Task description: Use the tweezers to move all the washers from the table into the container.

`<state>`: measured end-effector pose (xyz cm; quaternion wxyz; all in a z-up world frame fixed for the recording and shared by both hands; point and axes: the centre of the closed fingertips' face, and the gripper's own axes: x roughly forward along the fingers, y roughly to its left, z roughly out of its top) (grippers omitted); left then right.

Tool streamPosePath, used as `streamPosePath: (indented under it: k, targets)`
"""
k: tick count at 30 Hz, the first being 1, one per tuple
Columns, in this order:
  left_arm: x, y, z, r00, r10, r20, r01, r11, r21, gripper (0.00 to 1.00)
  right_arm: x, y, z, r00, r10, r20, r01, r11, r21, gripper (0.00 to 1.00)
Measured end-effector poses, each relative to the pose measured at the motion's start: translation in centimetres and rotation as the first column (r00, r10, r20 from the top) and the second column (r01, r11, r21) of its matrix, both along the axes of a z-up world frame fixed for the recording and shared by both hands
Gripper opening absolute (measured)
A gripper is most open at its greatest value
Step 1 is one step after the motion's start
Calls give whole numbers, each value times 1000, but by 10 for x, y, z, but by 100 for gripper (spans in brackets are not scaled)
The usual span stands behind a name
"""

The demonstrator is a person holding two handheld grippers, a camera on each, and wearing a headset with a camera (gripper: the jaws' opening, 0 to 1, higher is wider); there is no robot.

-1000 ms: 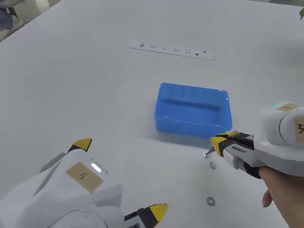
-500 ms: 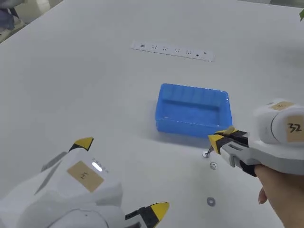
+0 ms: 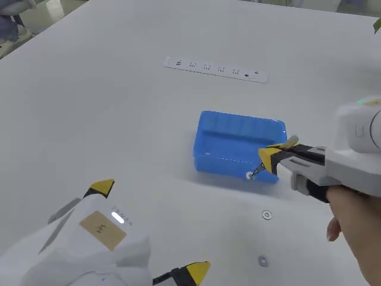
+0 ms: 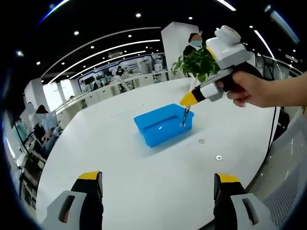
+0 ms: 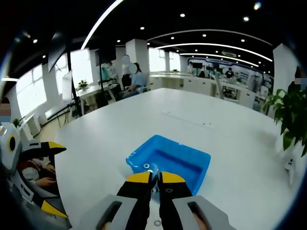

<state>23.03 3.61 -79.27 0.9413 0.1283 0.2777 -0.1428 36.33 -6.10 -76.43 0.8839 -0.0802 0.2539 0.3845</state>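
White tabletop [image 3: 119,119] carries the blue container [image 3: 226,168] at its middle. Your right gripper [image 3: 277,154] is clenched on the tweezers [image 3: 257,170], whose tip holds a washer [image 3: 249,175] at the container's near rim. Two other washers [image 3: 266,215] lie on the table nearer you, while your left gripper [image 3: 149,231] hangs released at near left.

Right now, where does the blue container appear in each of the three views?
Head view: the blue container sits right of centre.
Left gripper view: the blue container is near the centre.
Right gripper view: the blue container is at lower centre, just beyond the jaws.
Shared landmark: the right gripper, whose tweezers hang at the container's edge.
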Motion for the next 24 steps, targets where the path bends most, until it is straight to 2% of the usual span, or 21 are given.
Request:
streamPosePath:
  k: [5, 9, 14, 24]
  targets:
    - [0, 2, -1, 1000, 5, -5, -5, 1000, -7, 99, 11, 10, 7, 999, 7, 40, -7, 1000, 1, 2]
    - [0, 2, -2, 1000, 5, -5, -5, 1000, -3, 99, 20, 18, 8, 999, 1, 48, -2, 1000, 21, 2]
    - [0, 2, -2, 1000, 4, -5, -4, 1000, -5, 99, 29, 25, -4, 999, 2, 48, -3, 1000, 9, 2]
    - [0, 2, -3, 1000, 3, -8, -3, 1000, -3, 99, 39, 31, -33, 1000, -7, 9, 7, 1000, -23, 2]
